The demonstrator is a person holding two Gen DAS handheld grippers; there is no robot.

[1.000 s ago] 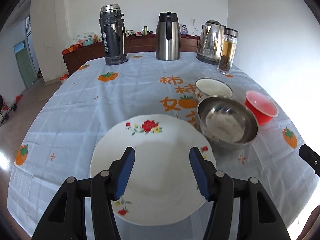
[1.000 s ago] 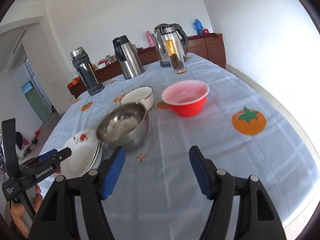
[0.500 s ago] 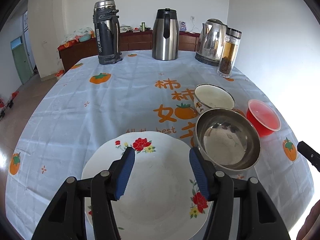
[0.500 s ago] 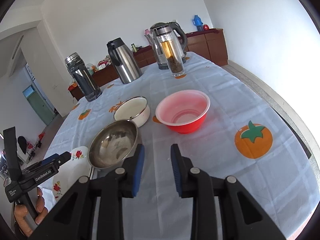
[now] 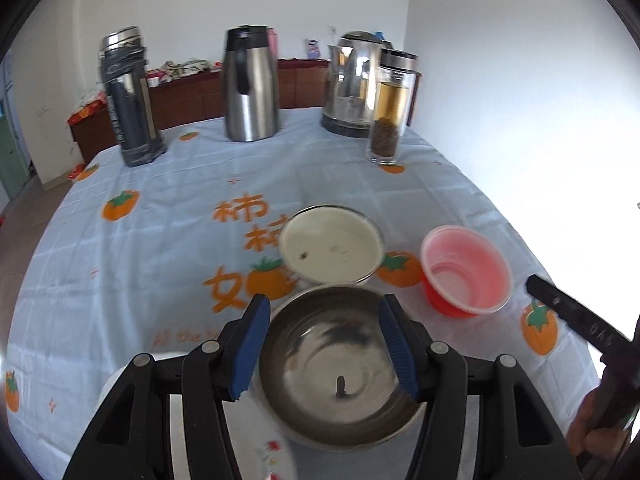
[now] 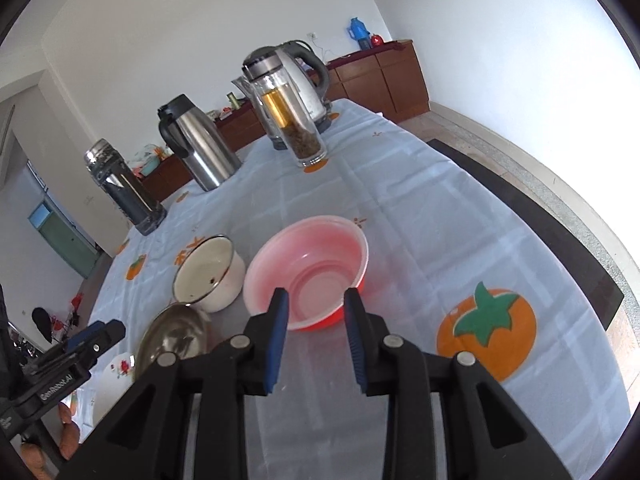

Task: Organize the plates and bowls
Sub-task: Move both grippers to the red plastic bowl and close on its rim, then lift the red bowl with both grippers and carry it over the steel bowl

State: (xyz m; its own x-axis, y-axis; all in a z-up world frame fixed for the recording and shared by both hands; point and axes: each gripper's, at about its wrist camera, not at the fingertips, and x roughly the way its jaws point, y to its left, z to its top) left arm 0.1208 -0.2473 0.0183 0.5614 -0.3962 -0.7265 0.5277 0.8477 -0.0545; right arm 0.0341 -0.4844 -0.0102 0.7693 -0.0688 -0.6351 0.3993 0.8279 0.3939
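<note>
Now, in the left wrist view, the left claw (image 5: 324, 346) sits at the lower centre with its blue pads spread, pinching nothing; the steel bowl (image 5: 340, 376) shows between and beyond them, and whether they touch it cannot be told. Just above it is the white bowl (image 5: 330, 244), and to the right the red bowl (image 5: 466, 276), all on the tabletop (image 5: 160, 240) with its orange-fruit cloth. A sliver of the plate (image 5: 116, 380) peeks out at lower left behind the claw's frame. Along the top stand a dark flask (image 5: 128, 96), a steel jug (image 5: 250, 84), a kettle (image 5: 352, 84) and a glass bottle (image 5: 390, 108).

In the right wrist view, the right claw (image 6: 316, 336) at lower centre has its jaws narrowly parted after just closing, with nothing between them; the red bowl (image 6: 308, 268) lies right beyond the tips. Left of it sits the white bowl (image 6: 208, 276), then the steel bowl (image 6: 172, 336) and the plate (image 6: 116, 372) at lower left, partly hidden by the left claw (image 6: 96, 334) and a hand (image 6: 68, 428).
</note>
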